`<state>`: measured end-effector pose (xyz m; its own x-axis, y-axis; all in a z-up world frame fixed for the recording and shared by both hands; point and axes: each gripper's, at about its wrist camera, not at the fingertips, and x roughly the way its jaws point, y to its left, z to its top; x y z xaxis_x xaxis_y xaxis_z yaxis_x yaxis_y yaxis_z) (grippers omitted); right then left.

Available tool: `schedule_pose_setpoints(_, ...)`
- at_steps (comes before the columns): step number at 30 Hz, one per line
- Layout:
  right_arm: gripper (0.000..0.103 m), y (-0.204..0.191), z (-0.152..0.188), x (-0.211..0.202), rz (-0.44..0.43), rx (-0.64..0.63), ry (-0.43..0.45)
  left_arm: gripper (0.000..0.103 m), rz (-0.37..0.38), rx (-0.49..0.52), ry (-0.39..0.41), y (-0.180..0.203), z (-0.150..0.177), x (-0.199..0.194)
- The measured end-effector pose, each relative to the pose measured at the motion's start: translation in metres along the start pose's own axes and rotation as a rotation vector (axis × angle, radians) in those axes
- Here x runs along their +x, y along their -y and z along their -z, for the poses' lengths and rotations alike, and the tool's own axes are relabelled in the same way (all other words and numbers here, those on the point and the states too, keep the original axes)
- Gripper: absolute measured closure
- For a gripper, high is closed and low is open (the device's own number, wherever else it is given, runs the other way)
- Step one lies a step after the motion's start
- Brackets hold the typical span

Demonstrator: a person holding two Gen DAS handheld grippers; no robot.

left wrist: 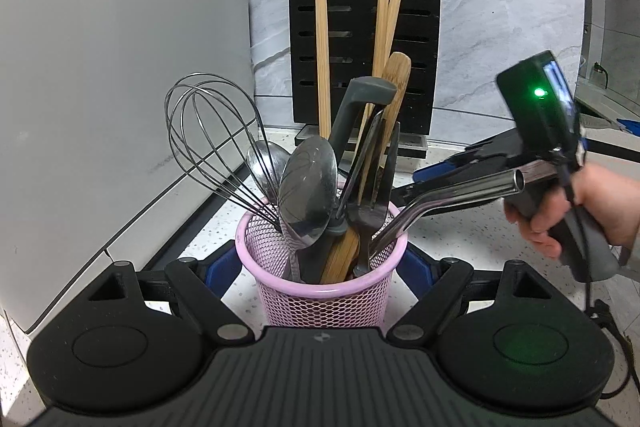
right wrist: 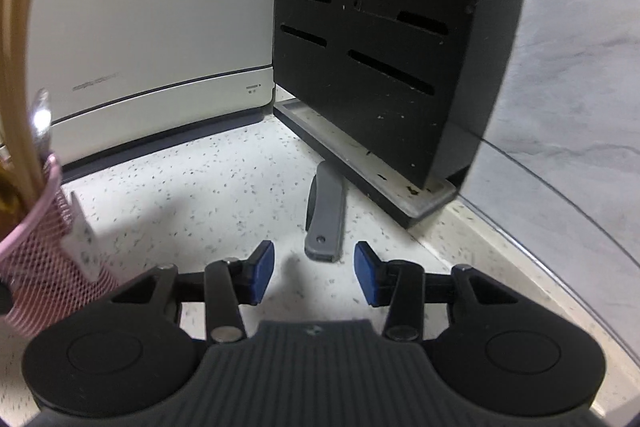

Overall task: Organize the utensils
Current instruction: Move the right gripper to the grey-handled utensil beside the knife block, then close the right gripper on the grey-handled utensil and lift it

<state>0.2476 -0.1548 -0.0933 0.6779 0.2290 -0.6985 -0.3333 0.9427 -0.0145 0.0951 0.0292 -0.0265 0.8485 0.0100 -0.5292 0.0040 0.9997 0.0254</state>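
Observation:
A pink mesh cup (left wrist: 320,291) stands on the speckled counter, and my left gripper (left wrist: 320,267) is shut on it, a blue pad against each side. Inside the cup are a wire whisk (left wrist: 208,147), steel spoons (left wrist: 308,195), a dark fork (left wrist: 368,211), wooden chopsticks (left wrist: 322,39), a wooden spatula and a steel tube handle (left wrist: 460,191). The right wrist view shows my right gripper (right wrist: 314,267) open, low over the counter. A grey-handled tool (right wrist: 326,215) lies flat just ahead of its fingertips, untouched. The cup (right wrist: 40,247) shows at the left edge of that view.
A black slotted knife block (left wrist: 364,27) stands behind the cup, with its base tray (right wrist: 400,187) right beside the grey tool. A white appliance (left wrist: 120,87) fills the left side. A person's hand (left wrist: 600,203) holds the right gripper's handle. The marble wall is close on the right.

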Motion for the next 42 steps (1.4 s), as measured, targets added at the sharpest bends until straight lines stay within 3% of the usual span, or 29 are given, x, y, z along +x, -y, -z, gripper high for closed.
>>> schedule_pose_setpoints(21,0.067,0.004,-0.003,0.033,0.005,0.047,-0.029,0.008,0.002,0.003,-0.014,0.000,-0.002,0.001)
schedule_pose_setpoints(25,0.083,0.004,-0.002,0.034,0.017,0.044,-0.017,0.008,0.009,-0.002,-0.014,-0.001,-0.001,0.001)
schedule_pose_setpoints(42,0.084,-0.001,-0.002,0.014,0.021,0.028,0.023,0.011,0.021,-0.025,-0.018,-0.003,0.002,0.000)
